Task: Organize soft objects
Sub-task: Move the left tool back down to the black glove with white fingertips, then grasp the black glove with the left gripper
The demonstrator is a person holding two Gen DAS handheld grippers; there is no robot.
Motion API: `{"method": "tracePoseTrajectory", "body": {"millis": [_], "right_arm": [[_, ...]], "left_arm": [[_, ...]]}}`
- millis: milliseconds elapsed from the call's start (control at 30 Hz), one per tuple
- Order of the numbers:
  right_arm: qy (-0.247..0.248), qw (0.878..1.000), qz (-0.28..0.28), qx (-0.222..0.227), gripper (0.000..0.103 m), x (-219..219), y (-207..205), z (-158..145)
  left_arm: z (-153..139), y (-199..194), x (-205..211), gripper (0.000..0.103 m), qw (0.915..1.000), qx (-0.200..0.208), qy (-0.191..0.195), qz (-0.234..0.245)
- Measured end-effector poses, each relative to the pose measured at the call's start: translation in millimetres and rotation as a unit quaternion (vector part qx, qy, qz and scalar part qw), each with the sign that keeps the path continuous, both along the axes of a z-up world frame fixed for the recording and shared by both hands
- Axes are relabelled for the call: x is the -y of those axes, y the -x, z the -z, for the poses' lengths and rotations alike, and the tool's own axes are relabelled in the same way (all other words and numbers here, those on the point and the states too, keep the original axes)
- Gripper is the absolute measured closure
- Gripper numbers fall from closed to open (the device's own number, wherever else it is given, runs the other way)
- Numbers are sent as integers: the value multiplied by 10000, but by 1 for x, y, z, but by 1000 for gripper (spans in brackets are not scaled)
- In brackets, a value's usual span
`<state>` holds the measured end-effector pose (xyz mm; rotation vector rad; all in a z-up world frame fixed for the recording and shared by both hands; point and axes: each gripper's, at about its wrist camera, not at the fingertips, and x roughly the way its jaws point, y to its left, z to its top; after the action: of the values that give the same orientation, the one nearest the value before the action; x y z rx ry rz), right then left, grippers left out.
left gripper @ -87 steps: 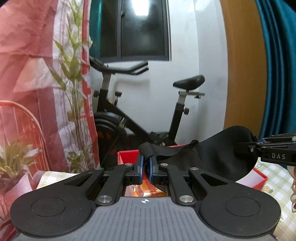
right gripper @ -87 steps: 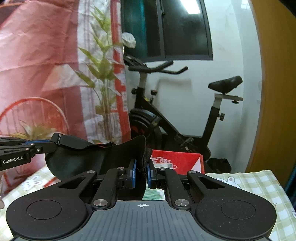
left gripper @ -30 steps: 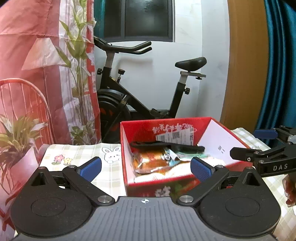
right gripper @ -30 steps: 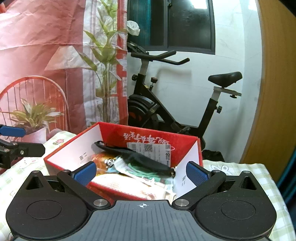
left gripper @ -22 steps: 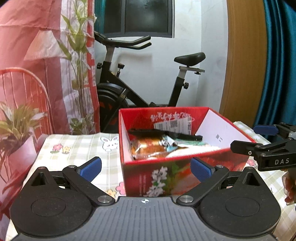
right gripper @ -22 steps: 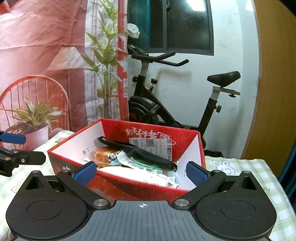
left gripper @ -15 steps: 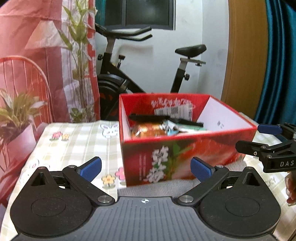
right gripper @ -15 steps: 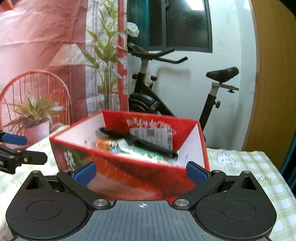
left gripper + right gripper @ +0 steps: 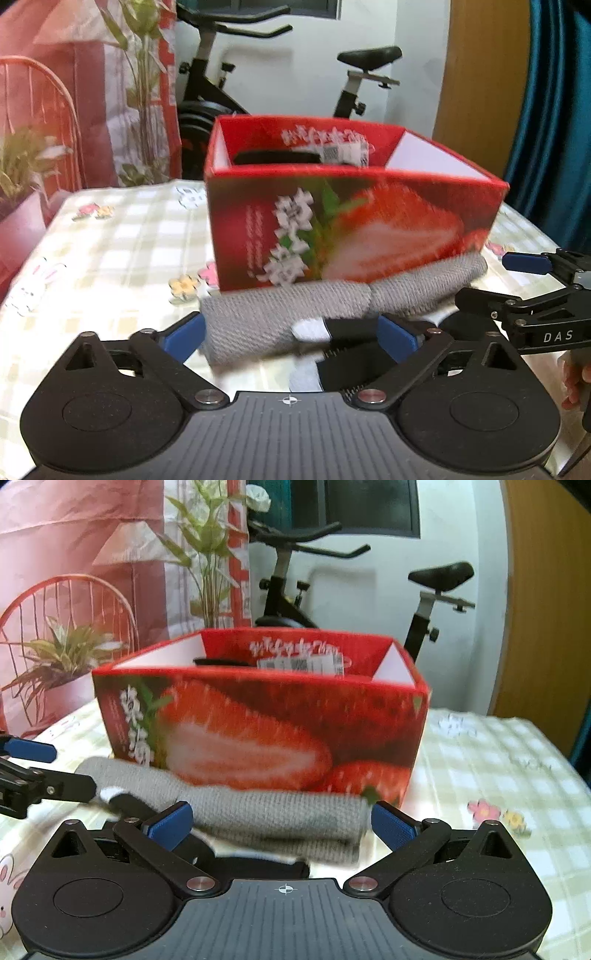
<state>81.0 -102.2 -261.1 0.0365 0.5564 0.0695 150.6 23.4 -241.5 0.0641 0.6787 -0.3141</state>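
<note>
Left wrist view: left tool [image 9: 290,332] gapes wide, jaws just narrowing slightly, empty; grey knitted roll [image 9: 288,314] lies crosswise just ahead, against strawberry box [image 9: 351,225].

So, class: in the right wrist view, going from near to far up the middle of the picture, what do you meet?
Right gripper → grey knitted cloth → red strawberry box → exercise bike → dark window.

Red strawberry-printed box [image 9: 354,221] mid-frame, grey knit cloth [image 9: 288,314] below it, pale green checked tablecloth [image 9: 122,236] with flowers at left.
</note>
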Motion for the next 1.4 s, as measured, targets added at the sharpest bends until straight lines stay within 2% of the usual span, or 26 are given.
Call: {"method": "tracePoseTrajectory", "body": {"millis": [167,433,567,767,867,933,967,1033,1133,1400], "right_arm": [[-204,9996,113,-159,4,-3,9,14],[-145,9998,27,-118,12,-8,20,25],[-286,9994,70,-158,21,-3,20,27],[-462,9987,33,-191,24,1,21,29],[-485,9987,-31,-181,30,1,21,30],[-502,9986,-70,-172,32,1,22,30],[-505,9986,-88,-165,34,0,22,30],[-512,9985,-128,-154,36,-1,22,30],[-530,9984,-141,-154,37,-1,23,30],[-637,9976,-197,-175,41,1,23,31]], "left_arm": [[18,0,2,21,9991,-271,266,213],[34,-2,10,22,9980,-377,353,354],[38,-2,13,23,9979,-389,330,392],[42,-3,15,29,9976,-439,330,410],[45,0,15,39,9976,-396,351,446],[46,2,15,54,9974,-349,359,510],[46,3,15,59,9972,-339,375,558],[47,5,16,81,9960,-337,454,697],[46,9,17,84,9960,-264,380,767],[48,16,7,85,9954,-365,593,664]]}}
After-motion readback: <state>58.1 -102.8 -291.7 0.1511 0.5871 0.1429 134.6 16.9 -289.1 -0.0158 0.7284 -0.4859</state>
